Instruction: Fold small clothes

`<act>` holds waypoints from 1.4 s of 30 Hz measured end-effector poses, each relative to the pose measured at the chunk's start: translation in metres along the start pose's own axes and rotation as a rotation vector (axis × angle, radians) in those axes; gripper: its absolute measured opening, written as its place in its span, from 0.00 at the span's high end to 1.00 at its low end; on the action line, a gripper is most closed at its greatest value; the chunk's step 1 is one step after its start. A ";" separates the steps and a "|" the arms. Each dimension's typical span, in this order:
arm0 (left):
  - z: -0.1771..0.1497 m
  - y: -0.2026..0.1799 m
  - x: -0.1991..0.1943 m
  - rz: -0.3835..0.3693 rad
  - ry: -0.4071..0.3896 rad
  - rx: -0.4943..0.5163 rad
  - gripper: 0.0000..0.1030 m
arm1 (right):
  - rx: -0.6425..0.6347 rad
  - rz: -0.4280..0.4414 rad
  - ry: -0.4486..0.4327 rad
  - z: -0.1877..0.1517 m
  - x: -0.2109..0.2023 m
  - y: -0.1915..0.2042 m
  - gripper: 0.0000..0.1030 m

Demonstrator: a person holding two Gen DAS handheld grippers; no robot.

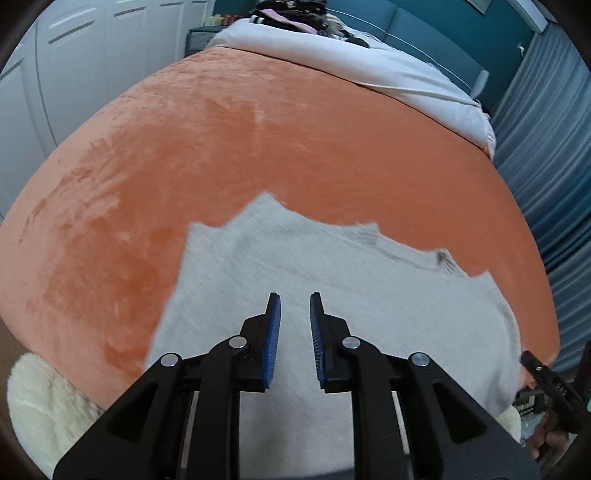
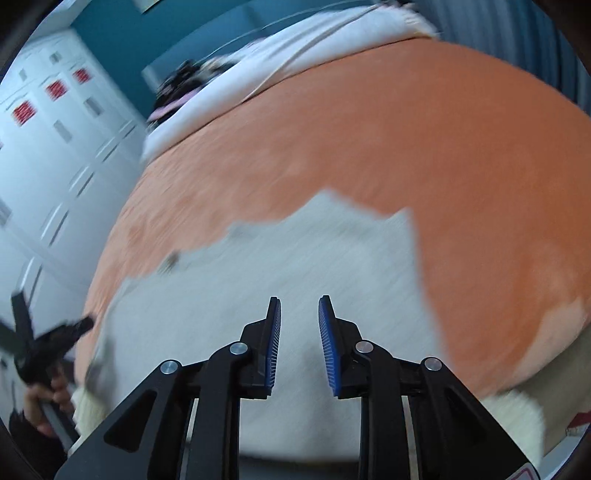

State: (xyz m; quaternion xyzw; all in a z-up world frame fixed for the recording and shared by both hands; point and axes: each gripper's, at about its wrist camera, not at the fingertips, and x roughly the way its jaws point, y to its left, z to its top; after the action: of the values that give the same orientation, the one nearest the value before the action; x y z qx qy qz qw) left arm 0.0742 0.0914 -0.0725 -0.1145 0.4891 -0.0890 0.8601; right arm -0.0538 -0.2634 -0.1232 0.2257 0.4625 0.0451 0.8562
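Note:
A light grey garment (image 1: 303,273) lies spread on the orange blanket (image 1: 258,147) of a bed, its far edge jagged. My left gripper (image 1: 294,301) hangs above the garment's near half, jaws a little apart, blue pads bare, nothing between them. In the right wrist view the same grey garment (image 2: 295,266) lies below my right gripper (image 2: 299,304), which also stands open and empty above the cloth. The other gripper (image 2: 55,339), held by a hand, shows at the left edge of the right wrist view, and at the right edge of the left wrist view (image 1: 546,376).
A white sheet (image 1: 369,62) and a dark pile of clothes (image 1: 295,14) lie at the bed's far end. White wardrobe doors (image 1: 74,74) stand to the left, grey-blue curtains (image 1: 546,147) to the right. A cream fluffy rug (image 1: 40,406) lies by the bed's near corner.

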 end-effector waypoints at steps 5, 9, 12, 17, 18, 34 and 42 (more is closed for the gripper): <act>-0.046 -0.046 0.027 -0.040 0.127 0.113 0.85 | -0.197 0.142 0.167 -0.052 0.052 0.088 0.78; -0.059 -0.024 0.033 0.054 0.127 0.112 0.83 | -0.191 0.028 0.193 -0.055 0.071 0.063 1.00; -0.060 0.017 0.023 0.121 0.119 0.029 0.83 | 0.013 -0.084 0.134 -0.044 0.037 -0.023 1.00; -0.066 0.067 0.021 0.122 0.120 -0.058 0.99 | 0.315 -0.109 0.104 -0.045 -0.003 -0.129 1.00; -0.065 0.062 0.022 0.141 0.121 -0.041 0.99 | 0.261 -0.152 0.109 -0.041 -0.005 -0.117 1.00; -0.061 0.050 0.030 0.211 0.129 -0.005 0.99 | 0.032 -0.300 -0.009 0.010 -0.001 -0.060 0.96; -0.062 0.049 0.031 0.208 0.128 -0.001 0.99 | 0.031 -0.282 0.030 0.019 0.017 -0.046 0.91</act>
State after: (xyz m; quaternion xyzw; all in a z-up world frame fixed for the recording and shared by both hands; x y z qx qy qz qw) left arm 0.0387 0.1230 -0.1420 -0.0577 0.5523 -0.0060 0.8317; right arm -0.0346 -0.3062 -0.1469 0.1708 0.5029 -0.0795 0.8436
